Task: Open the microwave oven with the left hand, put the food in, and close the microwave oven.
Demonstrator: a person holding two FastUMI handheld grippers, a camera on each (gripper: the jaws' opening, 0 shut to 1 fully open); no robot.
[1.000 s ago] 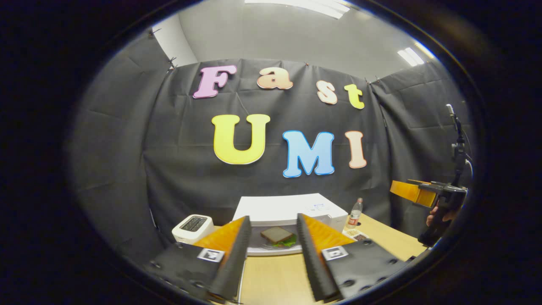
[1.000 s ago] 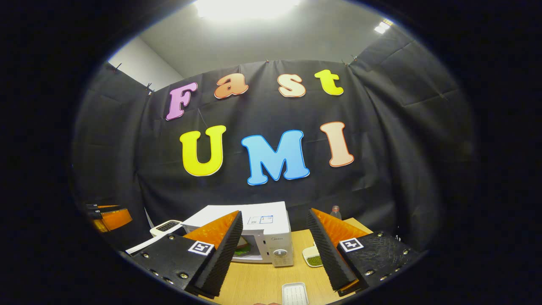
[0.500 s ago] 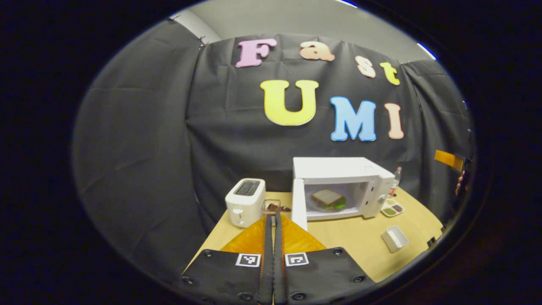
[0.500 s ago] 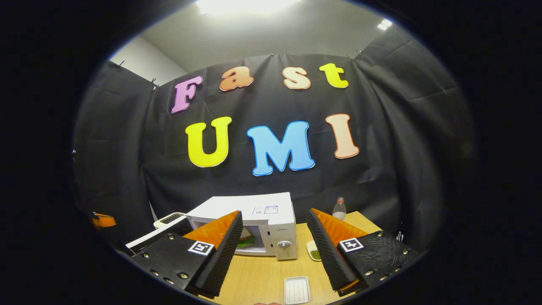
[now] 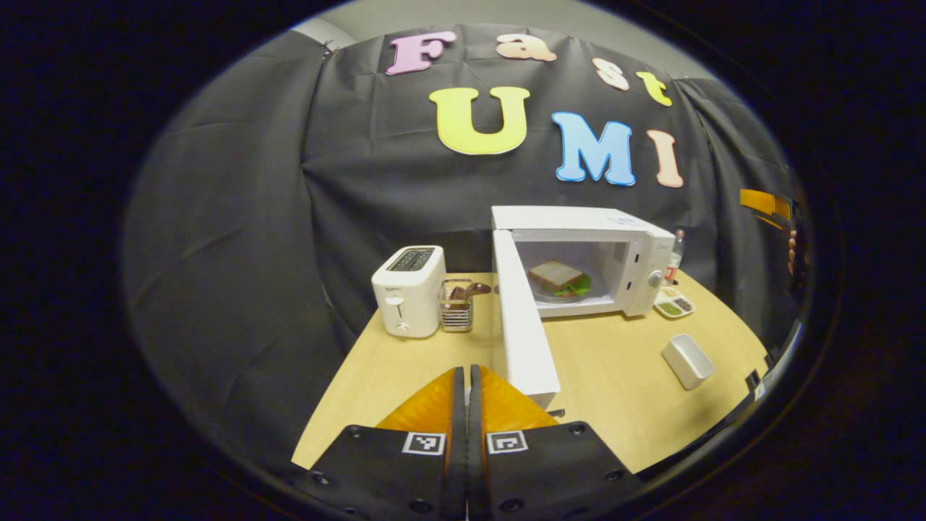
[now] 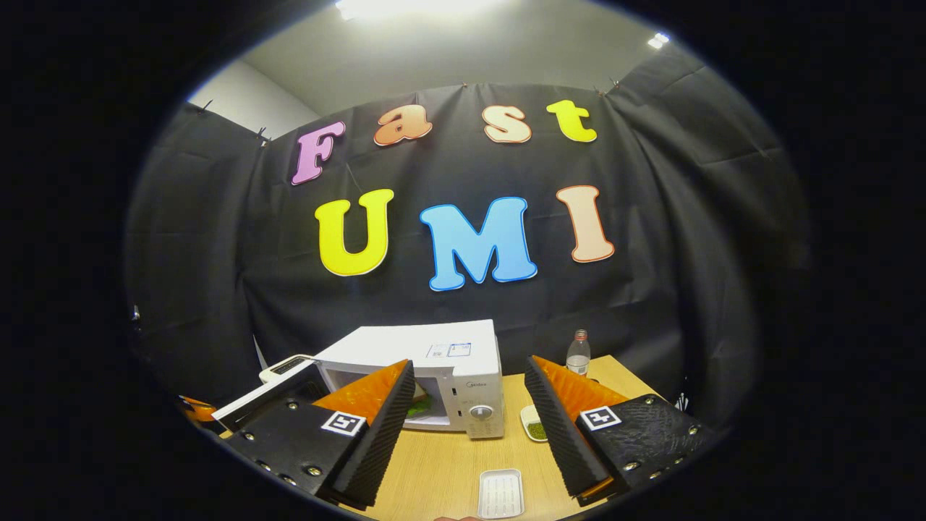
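Note:
The white microwave (image 5: pixel 579 224) stands at the back of the wooden table with its door (image 5: pixel 522 325) swung wide open toward me. A sandwich with green lettuce (image 5: pixel 558 278) lies on a plate inside the cavity. My left gripper (image 5: pixel 466 373) is shut with nothing in it, low over the table just left of the door's free edge, on its outer side. My right gripper (image 6: pixel 470 391) is open and empty, held in front of the microwave (image 6: pixel 434 351); the sandwich (image 6: pixel 419 407) peeks out past its left finger. The right gripper (image 5: pixel 763 202) and a hand (image 5: pixel 792 250) also show at the far right.
A white toaster (image 5: pixel 405 289) and a wire basket (image 5: pixel 456 304) stand left of the microwave. To its right are a small divided dish (image 5: pixel 671 304), a bottle (image 5: pixel 676 253) and a white rectangular tray (image 5: pixel 687 359). The tray (image 6: pixel 500 493) lies below my right gripper.
My left gripper went from open in front of the sandwich to shut, and drew back and left to the door's outer side. The right gripper has barely shifted.

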